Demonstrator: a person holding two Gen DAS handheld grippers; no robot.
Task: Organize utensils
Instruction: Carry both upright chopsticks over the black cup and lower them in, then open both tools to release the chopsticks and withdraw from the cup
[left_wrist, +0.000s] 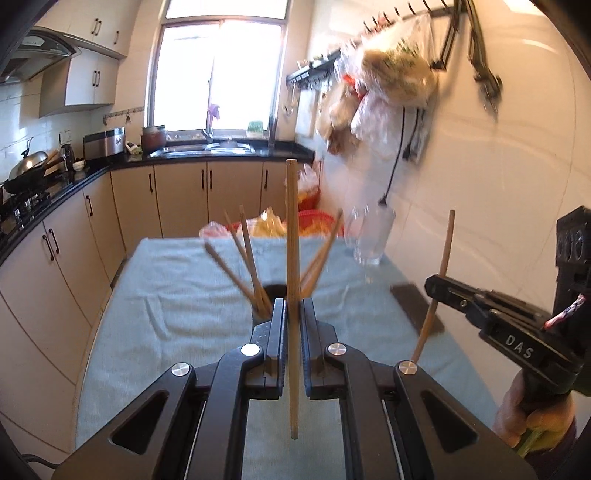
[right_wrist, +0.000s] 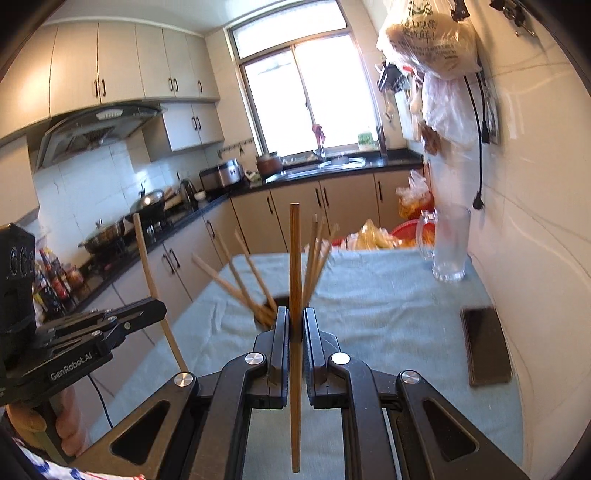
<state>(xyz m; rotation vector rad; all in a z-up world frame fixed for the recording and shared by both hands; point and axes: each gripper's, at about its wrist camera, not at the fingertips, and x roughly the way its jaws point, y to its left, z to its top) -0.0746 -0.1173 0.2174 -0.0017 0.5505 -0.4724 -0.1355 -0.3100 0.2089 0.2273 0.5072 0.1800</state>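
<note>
My left gripper (left_wrist: 293, 306) is shut on a wooden chopstick (left_wrist: 291, 229) held upright. Just beyond it stands a dark holder (left_wrist: 275, 291) with several chopsticks (left_wrist: 251, 258) fanned out. My right gripper (right_wrist: 295, 317) is shut on another upright chopstick (right_wrist: 294, 258), close in front of the same holder (right_wrist: 282, 300) and its chopsticks (right_wrist: 240, 277). Each gripper shows in the other's view: the right one (left_wrist: 436, 286) with its chopstick (left_wrist: 439, 280) at the right, the left one (right_wrist: 157, 308) with its chopstick (right_wrist: 151, 280) at the left.
A pale blue cloth (left_wrist: 177, 295) covers the table. A clear glass (right_wrist: 448, 243) stands at the far right by the wall. A dark flat phone (right_wrist: 484, 343) lies at the right edge. Bags of food (right_wrist: 373, 232) sit beyond the table. Kitchen counters (left_wrist: 55, 192) run on the left.
</note>
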